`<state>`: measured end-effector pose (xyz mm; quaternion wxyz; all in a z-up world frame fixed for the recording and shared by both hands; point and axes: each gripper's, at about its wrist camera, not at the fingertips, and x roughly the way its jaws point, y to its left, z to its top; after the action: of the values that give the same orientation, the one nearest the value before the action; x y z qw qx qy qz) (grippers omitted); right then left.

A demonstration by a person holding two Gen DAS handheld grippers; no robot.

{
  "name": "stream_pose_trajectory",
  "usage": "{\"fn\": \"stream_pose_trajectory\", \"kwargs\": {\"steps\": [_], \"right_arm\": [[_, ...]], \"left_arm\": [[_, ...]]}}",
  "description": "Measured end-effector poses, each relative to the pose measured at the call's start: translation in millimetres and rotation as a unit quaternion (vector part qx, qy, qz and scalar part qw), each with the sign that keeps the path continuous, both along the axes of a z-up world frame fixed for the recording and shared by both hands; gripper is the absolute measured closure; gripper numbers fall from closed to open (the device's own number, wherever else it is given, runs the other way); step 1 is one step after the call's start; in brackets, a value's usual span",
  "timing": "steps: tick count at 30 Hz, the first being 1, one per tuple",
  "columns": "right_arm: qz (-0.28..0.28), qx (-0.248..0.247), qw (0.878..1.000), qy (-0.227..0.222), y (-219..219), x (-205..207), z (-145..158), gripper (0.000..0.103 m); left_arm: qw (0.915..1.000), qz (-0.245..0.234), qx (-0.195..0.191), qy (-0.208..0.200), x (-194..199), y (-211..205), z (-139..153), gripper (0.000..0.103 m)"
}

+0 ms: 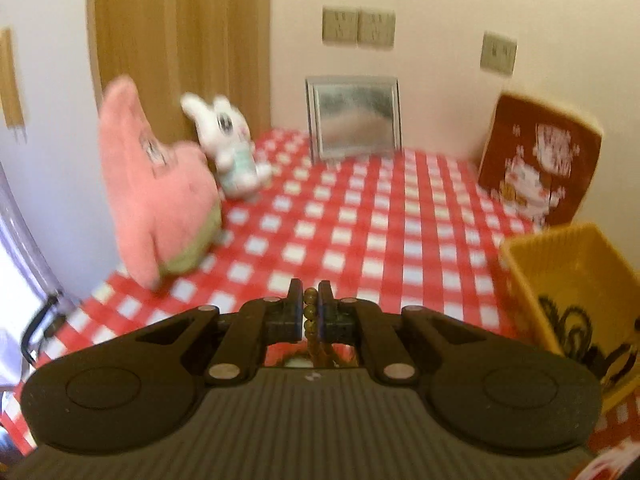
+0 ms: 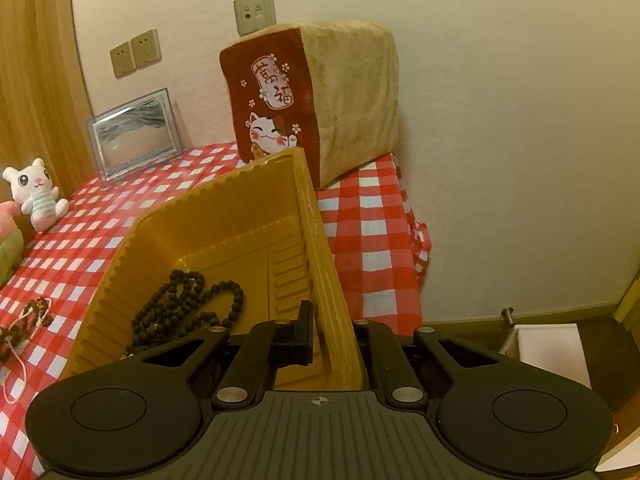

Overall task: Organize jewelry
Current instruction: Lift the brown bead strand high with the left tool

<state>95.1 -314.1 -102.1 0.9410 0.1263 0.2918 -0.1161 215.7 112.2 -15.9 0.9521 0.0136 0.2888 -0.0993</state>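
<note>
In the left wrist view my left gripper (image 1: 310, 308) is shut on a strand of olive-brown beads (image 1: 309, 313); the rest of the strand hangs down behind the fingers, above the red-checked table (image 1: 360, 216). The yellow tray (image 1: 532, 280) stands to its right. In the right wrist view my right gripper (image 2: 328, 332) is shut on the right wall of the yellow tray (image 2: 224, 216), one finger inside and the other hidden outside. A black bead necklace (image 2: 188, 304) lies in the tray. More brown beads with a pale cord (image 2: 28, 316) lie on the cloth to the left.
A pink star plush (image 1: 152, 184) and a white bunny plush (image 1: 232, 148) sit at the back left. A small mirror frame (image 1: 354, 116) leans on the wall. A lucky-cat cushion (image 2: 312, 104) stands behind the tray. The table ends right of the tray; a white box (image 2: 548, 348) sits below.
</note>
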Motion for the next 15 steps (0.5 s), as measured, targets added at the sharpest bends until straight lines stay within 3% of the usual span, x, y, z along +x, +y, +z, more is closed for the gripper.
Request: {"fn": "stream_pose_trajectory", "kwargs": {"steps": [8, 15], "right_arm": [[0.005, 0.003, 1.000, -0.003, 0.1, -1.8, 0.9, 0.096], [0.009, 0.004, 1.000, -0.010, 2.0, -2.7, 5.1, 0.096]], "left_arm": [[0.9974, -0.013, -0.012, -0.069, -9.3, -8.2, 62.5, 0.097], [0.9931, -0.051, -0.037, -0.099, -20.2, -28.8, 96.2, 0.097]]}}
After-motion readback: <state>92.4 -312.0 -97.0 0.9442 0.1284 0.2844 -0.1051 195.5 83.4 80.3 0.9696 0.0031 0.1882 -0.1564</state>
